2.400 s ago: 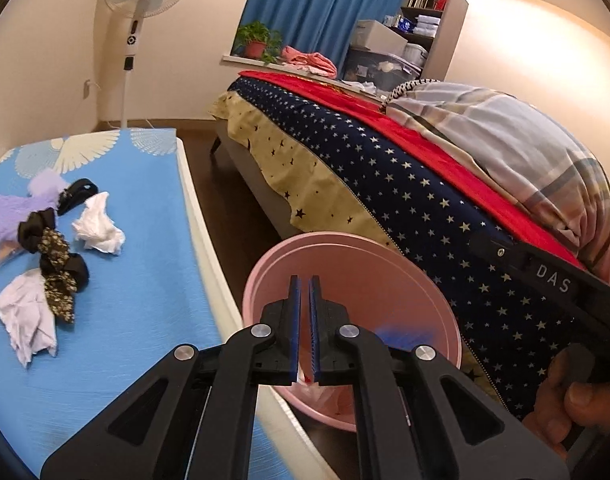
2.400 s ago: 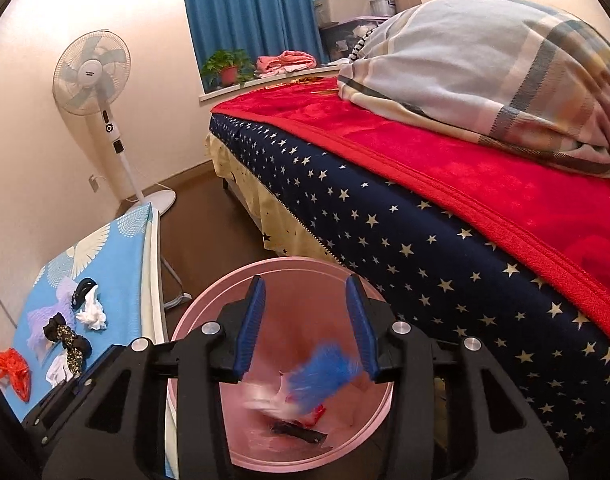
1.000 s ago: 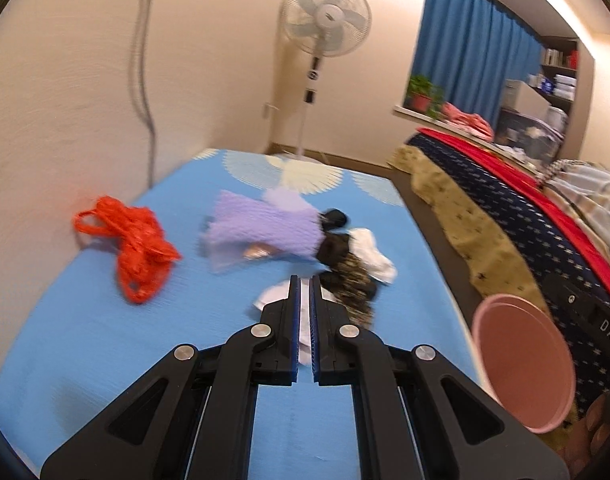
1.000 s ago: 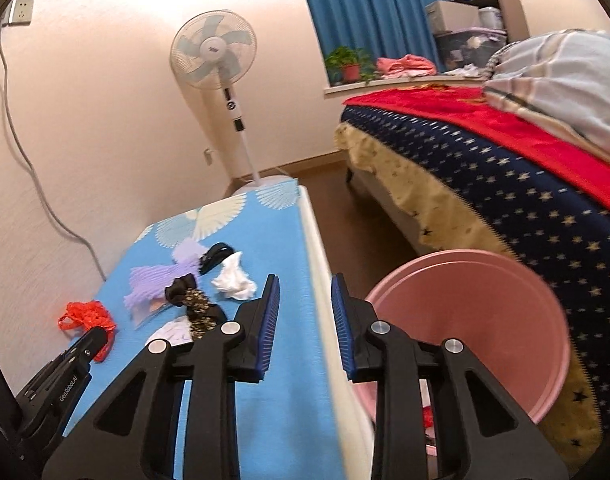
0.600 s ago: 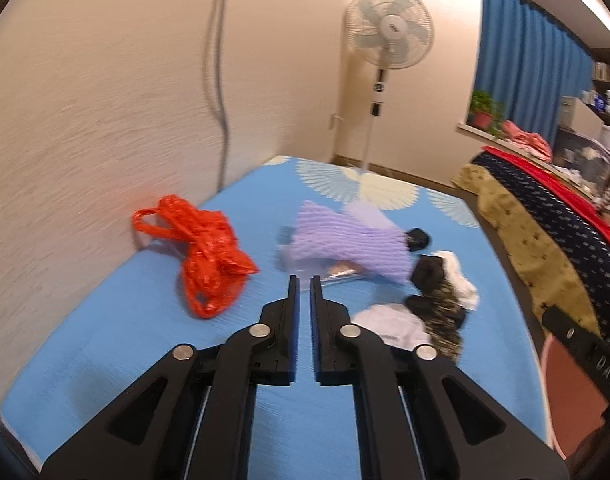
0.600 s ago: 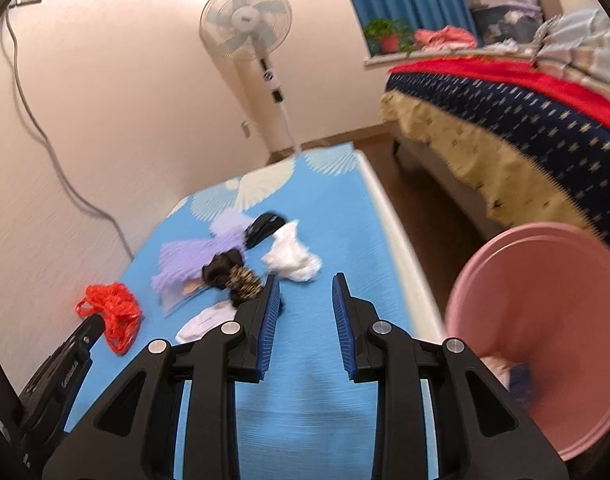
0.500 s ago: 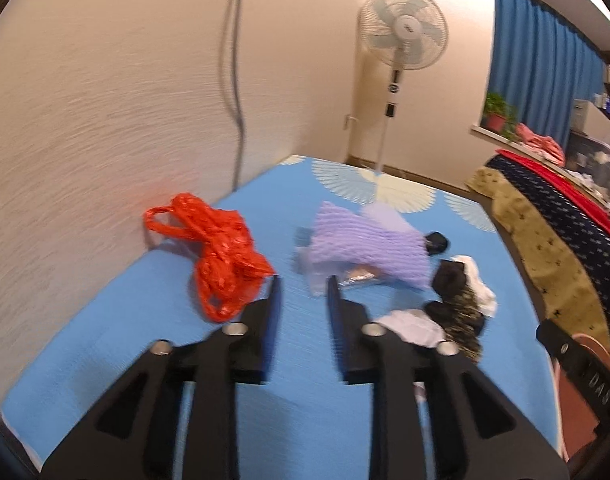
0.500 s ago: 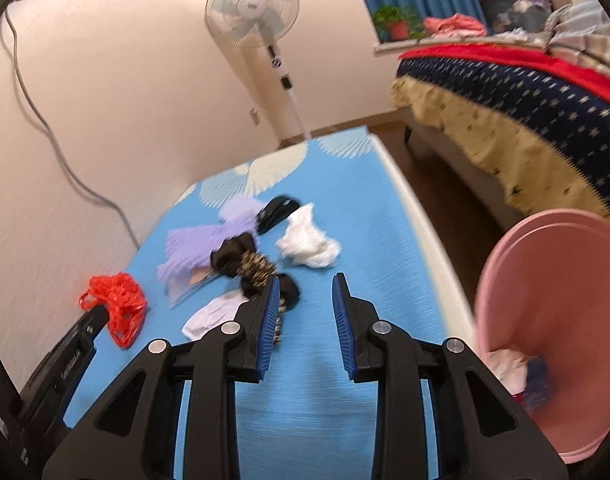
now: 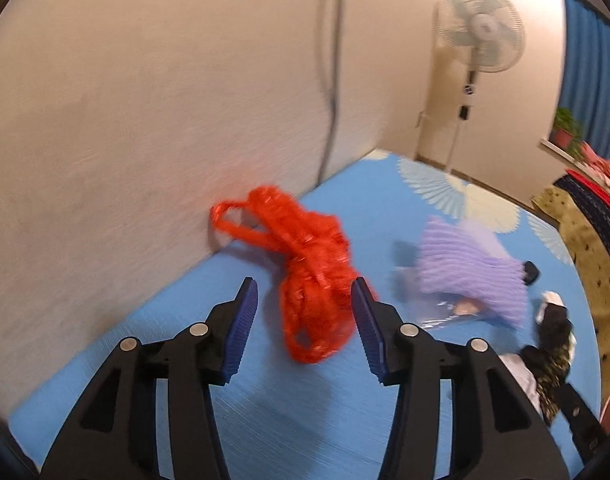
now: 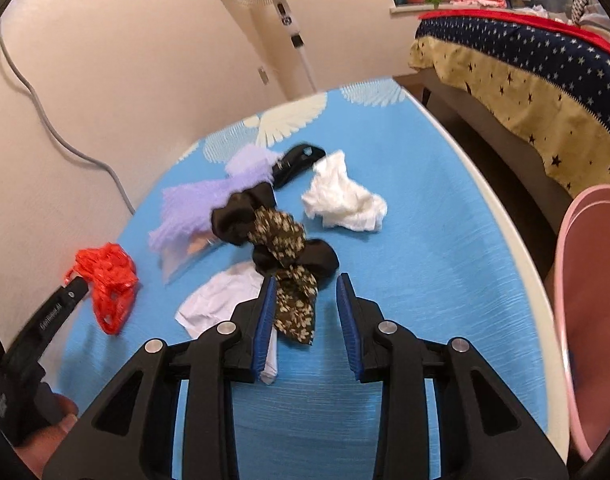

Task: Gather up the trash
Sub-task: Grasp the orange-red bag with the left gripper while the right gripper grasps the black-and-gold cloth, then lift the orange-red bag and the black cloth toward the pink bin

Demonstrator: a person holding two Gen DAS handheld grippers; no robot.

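Observation:
A crumpled red net bag lies on the blue cover by the wall; it also shows in the right wrist view. My left gripper is open, with the net bag just beyond and between its jaws. My right gripper is open and empty over a black and leopard-print cloth. A crumpled white tissue, a flat white tissue, purple foam wrap and a black object lie nearby. The pink bin stands at the right.
A wall with a grey cable runs along the left of the blue cover. A standing fan is at the far end. A bed with a starred cover stands to the right, across a strip of floor.
Both grippers swung from the pink bin to the blue cover. My left gripper opened and closed in on the red net bag. My right gripper came nearer to the leopard-print cloth.

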